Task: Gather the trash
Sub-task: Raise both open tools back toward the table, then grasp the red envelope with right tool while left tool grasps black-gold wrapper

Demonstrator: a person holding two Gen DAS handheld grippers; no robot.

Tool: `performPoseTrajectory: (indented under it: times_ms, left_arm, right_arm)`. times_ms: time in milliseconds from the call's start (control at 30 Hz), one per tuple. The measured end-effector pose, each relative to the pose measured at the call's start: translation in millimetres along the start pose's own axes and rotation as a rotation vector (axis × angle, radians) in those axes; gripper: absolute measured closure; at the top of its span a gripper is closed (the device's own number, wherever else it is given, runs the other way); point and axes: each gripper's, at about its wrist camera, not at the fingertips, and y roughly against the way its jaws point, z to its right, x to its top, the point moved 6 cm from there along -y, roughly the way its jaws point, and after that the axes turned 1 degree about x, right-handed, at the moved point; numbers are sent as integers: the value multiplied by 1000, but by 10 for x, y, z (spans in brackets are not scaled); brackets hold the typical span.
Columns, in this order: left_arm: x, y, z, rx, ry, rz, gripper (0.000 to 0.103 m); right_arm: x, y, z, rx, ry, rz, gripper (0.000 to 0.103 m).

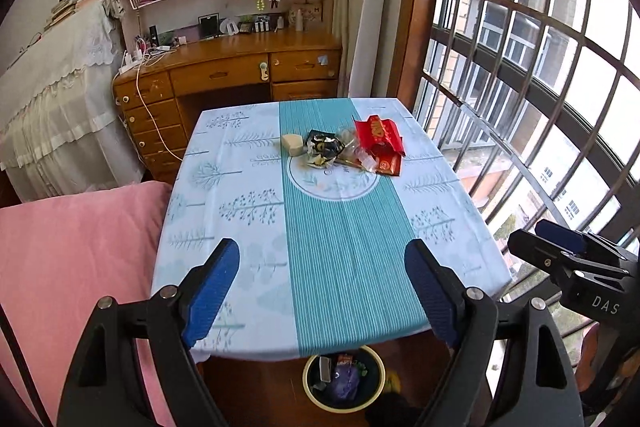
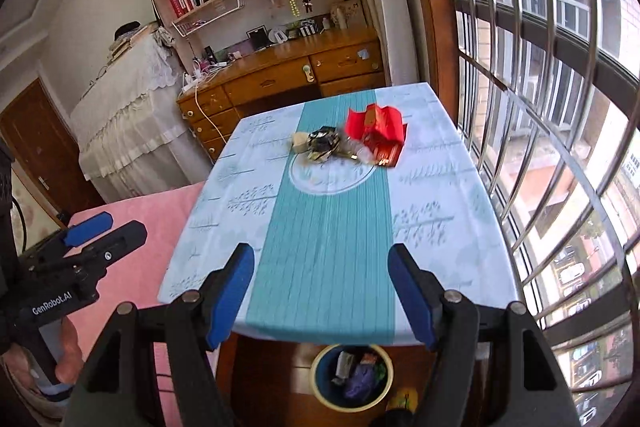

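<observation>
A small pile of trash lies on the far half of the table: a red wrapper, a crumpled black and gold wrapper, a beige lump and clear plastic. The same red wrapper and black wrapper show in the right wrist view. My left gripper hangs open over the table's near edge with nothing between its fingers. My right gripper is open and empty beside it, also short of the pile. A round bin holding trash stands on the floor under the near edge.
A pink bed borders the table on the left. A barred window runs along the right. A wooden desk with shelves stands behind the table. A person's hand holds the left gripper.
</observation>
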Motion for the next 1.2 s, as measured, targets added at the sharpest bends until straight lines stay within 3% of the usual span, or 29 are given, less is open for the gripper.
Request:
performPoseTrajectory:
  times_ms: [200,533,767,967,1200]
  left_arm:
    - [390,-620,20,53,24,-34,20]
    - [1039,-2144,195,55,155,-230,20]
    - [1267,-3018,202,81,206,-316,20]
    - [1378,-3444,47,106,254,-359,20]
    - [1337,-3741,-106,116,304,-414,20]
  right_arm:
    - [424,-596,226,50,27,-39,33]
    - [1219,-1961,801,143,33,-202,33]
    - [1666,-2925,1142,124,3,-287,33]
    - [1776,-3473,1337,100,-90,-378,33]
    - [1713,-3808,1387,53,-55,-418,33]
